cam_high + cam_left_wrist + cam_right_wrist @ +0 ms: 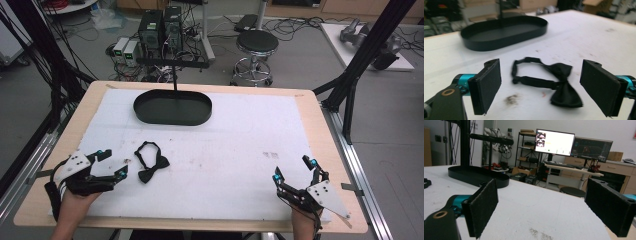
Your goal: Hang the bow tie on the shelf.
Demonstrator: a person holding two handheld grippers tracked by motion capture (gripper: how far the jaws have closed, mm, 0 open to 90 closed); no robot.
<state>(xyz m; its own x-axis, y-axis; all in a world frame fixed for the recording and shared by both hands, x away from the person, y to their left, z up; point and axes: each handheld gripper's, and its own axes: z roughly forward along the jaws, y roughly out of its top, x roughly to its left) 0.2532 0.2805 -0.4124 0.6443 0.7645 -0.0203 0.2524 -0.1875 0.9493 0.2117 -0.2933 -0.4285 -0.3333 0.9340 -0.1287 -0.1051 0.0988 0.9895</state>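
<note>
Left tool (541,87) open near black satin bow tie (549,80) (strap looped); right tool (554,207) open.

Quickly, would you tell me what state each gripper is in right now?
Left gripper: open, holding nothing, the bow tie lying ahead between its jaws.
Right gripper: open, holding nothing.

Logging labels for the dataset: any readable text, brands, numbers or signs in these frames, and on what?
None can be read.
Left monitor: window with text on a white screen, too small and blurred to read.
Right monitor: dark screen with coloured graphics, nothing legible.
Computer towers on the floor: lit green panels, no readable characters.
Bow tie, tray, left gripper and right gripper: no print visible.
</note>
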